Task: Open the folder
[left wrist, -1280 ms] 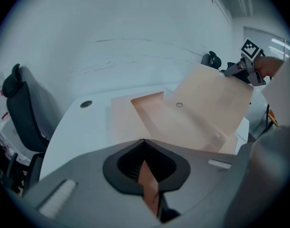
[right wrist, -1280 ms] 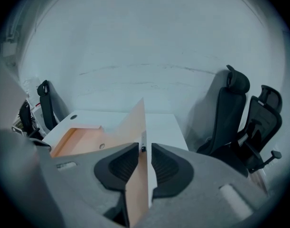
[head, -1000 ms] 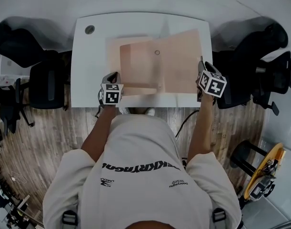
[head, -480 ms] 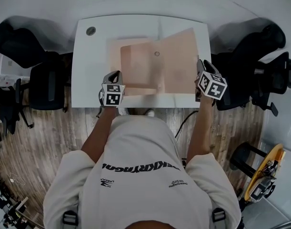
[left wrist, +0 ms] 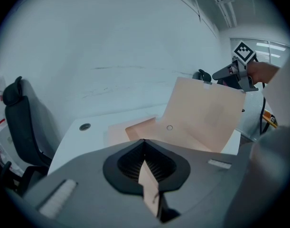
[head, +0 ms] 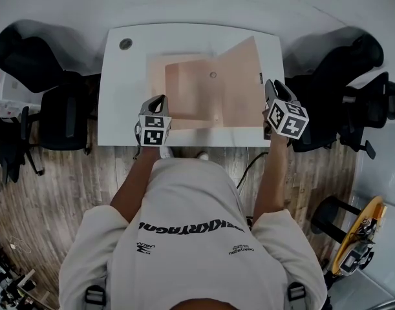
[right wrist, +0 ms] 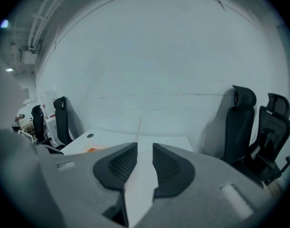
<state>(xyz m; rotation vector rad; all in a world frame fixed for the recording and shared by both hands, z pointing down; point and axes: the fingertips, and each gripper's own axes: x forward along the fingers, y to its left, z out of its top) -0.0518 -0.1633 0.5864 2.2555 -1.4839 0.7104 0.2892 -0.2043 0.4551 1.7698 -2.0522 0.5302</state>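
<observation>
The folder (head: 210,99) lies on the bench (head: 119,115), about half open. The right hand-held gripper (right wrist: 140,167) pinches its raised cover (head: 245,82), and the left hand-held gripper (left wrist: 145,170) apparently clamps the lower leaf's (head: 184,89) near edge. Laying the cover flat remains.

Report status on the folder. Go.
Left tool shut on folder, near-left corner. Right tool shut on cover edge; cover raised, partly open. Nothing in the way.
</observation>
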